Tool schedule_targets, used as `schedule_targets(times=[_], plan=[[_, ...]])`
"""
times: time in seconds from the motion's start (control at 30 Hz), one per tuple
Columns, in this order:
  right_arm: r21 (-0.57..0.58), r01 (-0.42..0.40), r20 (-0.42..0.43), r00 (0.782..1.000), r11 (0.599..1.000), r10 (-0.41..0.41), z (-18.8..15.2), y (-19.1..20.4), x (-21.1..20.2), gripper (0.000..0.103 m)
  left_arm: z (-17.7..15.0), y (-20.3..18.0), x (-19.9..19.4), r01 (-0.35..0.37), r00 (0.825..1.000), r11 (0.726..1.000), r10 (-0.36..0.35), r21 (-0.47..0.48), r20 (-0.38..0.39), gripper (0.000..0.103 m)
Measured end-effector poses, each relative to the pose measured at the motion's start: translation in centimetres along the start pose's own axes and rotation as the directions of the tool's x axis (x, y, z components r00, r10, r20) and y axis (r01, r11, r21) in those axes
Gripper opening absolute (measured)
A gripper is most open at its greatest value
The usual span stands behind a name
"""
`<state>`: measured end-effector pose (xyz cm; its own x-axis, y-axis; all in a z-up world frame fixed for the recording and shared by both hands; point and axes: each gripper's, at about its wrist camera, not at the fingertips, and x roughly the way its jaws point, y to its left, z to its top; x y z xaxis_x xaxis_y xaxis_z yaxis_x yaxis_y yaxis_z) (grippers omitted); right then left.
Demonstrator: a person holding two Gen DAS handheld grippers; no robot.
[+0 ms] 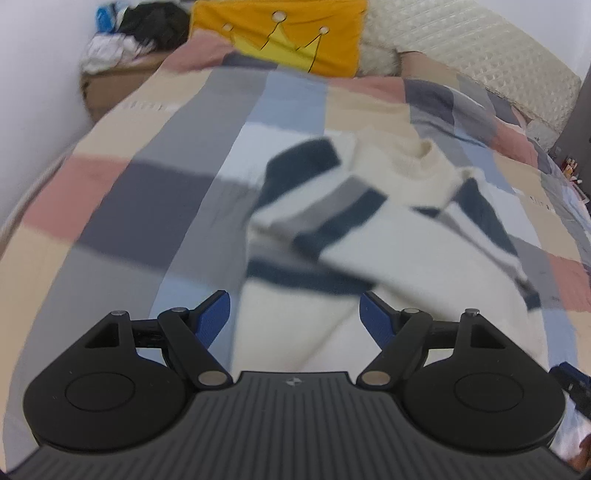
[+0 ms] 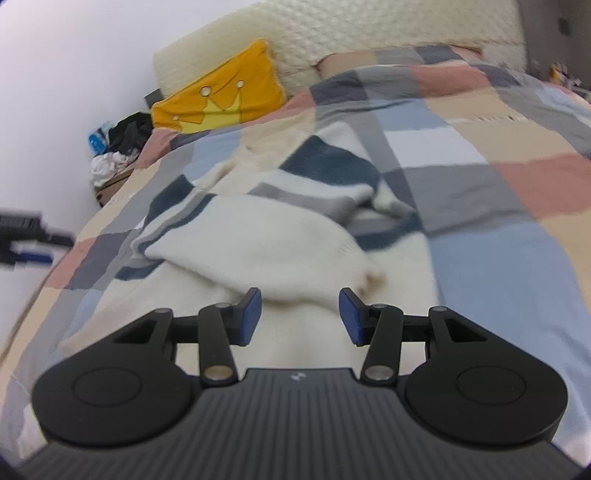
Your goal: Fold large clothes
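Note:
A cream sweater (image 1: 399, 177) with dark teal and grey stripes lies on the patchwork bedspread (image 1: 122, 192), collar toward the pillows. Both its sleeves are laid across its body. My left gripper (image 1: 293, 299) hovers above the sweater's plain lower part, open wide with nothing between its blue pads. In the right wrist view the sweater (image 2: 258, 236) fills the middle, one sleeve lying crosswise just beyond my right gripper (image 2: 299, 295). That gripper is partly open and its pads hold no cloth. The left gripper (image 2: 29, 254) shows blurred at the left edge there.
A yellow crown pillow (image 1: 284, 33) and a cream quilted headboard (image 1: 480, 55) stand at the head of the bed. A heap of clothes on a cardboard box (image 1: 122, 48) sits by the white wall. Small clutter lies off the bed's right side (image 1: 572, 173).

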<state>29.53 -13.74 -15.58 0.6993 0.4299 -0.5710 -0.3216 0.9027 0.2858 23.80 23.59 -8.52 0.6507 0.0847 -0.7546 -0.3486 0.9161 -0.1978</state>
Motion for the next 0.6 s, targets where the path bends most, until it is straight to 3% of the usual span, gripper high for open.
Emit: schedule_targets(times=[0.13, 0.33, 0.43, 0.6], plan=[[0.101, 0.021, -0.030, 0.999, 0.995, -0.018, -1.1, -1.4, -1.8, 0.049, -3.7, 2.9, -1.4, 0.059, 0.998, 0.992, -0.063, -0.110, -0.032, 0.082], [0.322, 0.064, -0.124, 0.992, 0.945, -0.026, -2.5, -4.5, -2.6, 0.052, -8.9, 5.7, -0.7, 0.094, 0.983, 0.966, -0.128, -0.240, -0.132, 0.081], [0.372, 0.109, -0.162, 0.985, 0.922, -0.051, -3.4, -5.4, -2.5, 0.054, -10.2, 6.5, -0.1, 0.083, 0.980, 0.960, -0.128, -0.269, -0.152, 0.081], [0.499, 0.144, -0.188, 0.981, 0.854, -0.056, -4.3, -7.3, -2.4, 0.067, -10.3, 7.2, 1.2, 0.076, 0.974, 0.945, -0.140, -0.318, -0.181, 0.081]])
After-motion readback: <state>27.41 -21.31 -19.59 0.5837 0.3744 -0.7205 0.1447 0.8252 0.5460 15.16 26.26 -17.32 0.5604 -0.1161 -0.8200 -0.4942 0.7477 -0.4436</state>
